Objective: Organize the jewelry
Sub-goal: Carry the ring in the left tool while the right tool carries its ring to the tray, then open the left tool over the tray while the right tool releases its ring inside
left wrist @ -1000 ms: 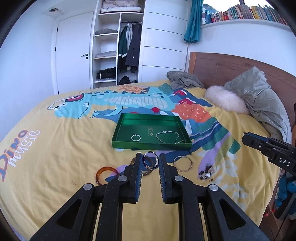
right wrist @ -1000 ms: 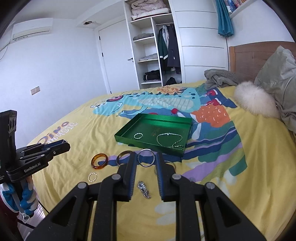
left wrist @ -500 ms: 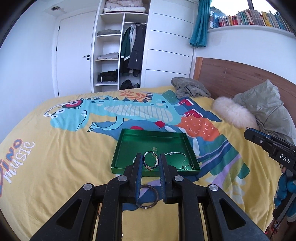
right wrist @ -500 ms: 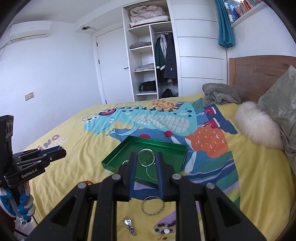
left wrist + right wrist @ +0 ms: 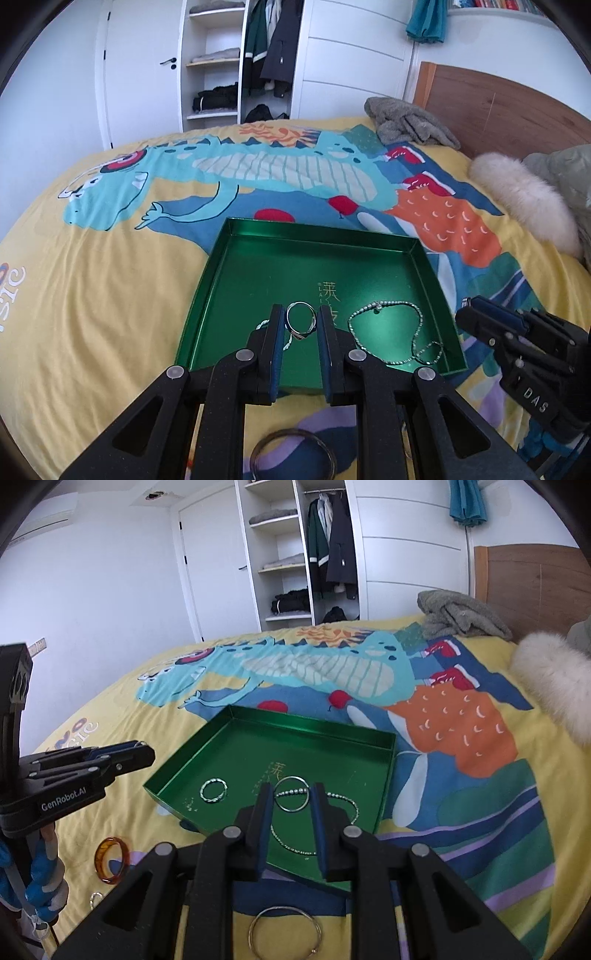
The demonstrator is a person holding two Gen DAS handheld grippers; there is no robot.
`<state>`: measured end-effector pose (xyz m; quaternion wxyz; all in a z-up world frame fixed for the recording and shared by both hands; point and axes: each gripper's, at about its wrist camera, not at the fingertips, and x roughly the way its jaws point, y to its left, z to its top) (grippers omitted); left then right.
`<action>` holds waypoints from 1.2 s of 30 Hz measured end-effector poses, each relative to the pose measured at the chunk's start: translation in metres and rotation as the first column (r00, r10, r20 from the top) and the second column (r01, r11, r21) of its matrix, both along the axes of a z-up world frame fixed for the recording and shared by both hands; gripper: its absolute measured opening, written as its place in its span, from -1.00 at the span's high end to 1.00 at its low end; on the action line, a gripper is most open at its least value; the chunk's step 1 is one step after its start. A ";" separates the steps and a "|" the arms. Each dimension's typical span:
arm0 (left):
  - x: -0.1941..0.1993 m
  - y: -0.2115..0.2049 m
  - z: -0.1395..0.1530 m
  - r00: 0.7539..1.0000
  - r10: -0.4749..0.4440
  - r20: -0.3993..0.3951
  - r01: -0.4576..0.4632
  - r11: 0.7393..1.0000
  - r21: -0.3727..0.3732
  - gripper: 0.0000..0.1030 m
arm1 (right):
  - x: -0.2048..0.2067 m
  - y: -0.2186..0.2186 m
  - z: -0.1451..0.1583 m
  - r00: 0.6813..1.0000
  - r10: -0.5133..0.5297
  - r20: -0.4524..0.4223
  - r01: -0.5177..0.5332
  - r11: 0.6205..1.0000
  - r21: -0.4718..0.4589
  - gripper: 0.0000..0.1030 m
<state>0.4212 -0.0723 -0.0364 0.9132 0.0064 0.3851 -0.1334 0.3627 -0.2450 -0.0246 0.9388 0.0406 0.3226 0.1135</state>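
- Left wrist view: left gripper over the near half of the green tray, jaws clamped on a silver ring; beaded chain on the tray floor, right of the ring.
- Right wrist view: right gripper above the same tray, jaws pinching a thin silver bangle.
- Step judged: carrying pieces to the tray; next, lower and release clear of the chain.
- Only in right view: amber bangle on the bedspread left of the tray, twisted ring inside it.

Both claws are matte black: left claw marked "GenRobot.AI", right claw marked "DAS", with blue finger pads and silver pivot screws.
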 end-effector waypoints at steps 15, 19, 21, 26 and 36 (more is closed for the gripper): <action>0.081 -0.048 -0.079 0.989 0.032 -0.147 -0.011 0.990 0.139 0.67 | 0.071 0.013 -0.092 0.979 0.043 -0.198 -0.059 0.995 -0.076 0.63; 0.087 -0.052 -0.085 0.989 0.049 -0.143 -0.026 0.987 0.158 0.66 | 0.069 0.016 -0.095 0.980 0.055 -0.194 -0.076 0.992 -0.102 0.62; 0.088 -0.051 -0.085 0.988 0.053 -0.142 -0.030 0.987 0.157 0.66 | 0.069 0.016 -0.095 0.979 0.059 -0.196 -0.081 0.991 -0.108 0.62; 0.089 -0.046 -0.081 0.985 0.059 -0.163 -0.037 0.990 0.135 0.57 | 0.071 0.018 -0.091 0.975 0.053 -0.215 -0.081 0.989 -0.125 0.61; 0.026 -0.003 0.025 0.997 0.082 -0.016 -0.080 0.993 0.091 0.15 | 0.019 -0.005 -0.011 0.993 0.017 -0.113 -0.027 0.996 -0.090 0.58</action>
